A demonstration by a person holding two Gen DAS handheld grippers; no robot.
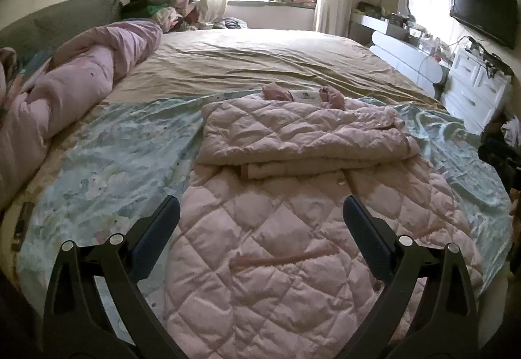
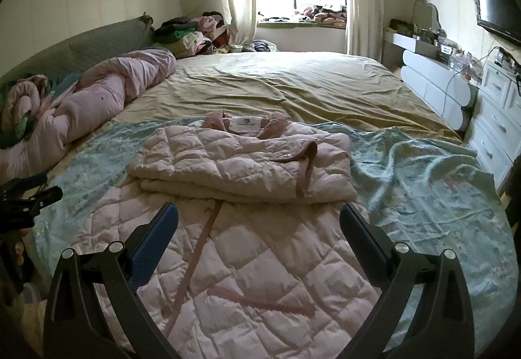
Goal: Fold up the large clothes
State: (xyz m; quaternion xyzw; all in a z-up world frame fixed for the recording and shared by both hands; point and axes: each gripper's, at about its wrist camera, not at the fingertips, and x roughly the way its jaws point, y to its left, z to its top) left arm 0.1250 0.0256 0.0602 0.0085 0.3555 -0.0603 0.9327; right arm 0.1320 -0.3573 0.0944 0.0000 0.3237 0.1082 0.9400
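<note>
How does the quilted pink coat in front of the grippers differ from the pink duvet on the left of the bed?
The quilted pink coat lies flat, its upper part folded over; the pink duvet is bunched into a long roll. The coat has diamond stitching and a darker collar; the duvet looks smooth. The coat rests on the floral sheet, the duvet by the headboard. Both are pale pink.

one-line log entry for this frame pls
phase: mid-fold | pink quilted coat: flat on bed, upper part folded over | left gripper: open, empty, above coat | right gripper: open, empty, above coat
</note>
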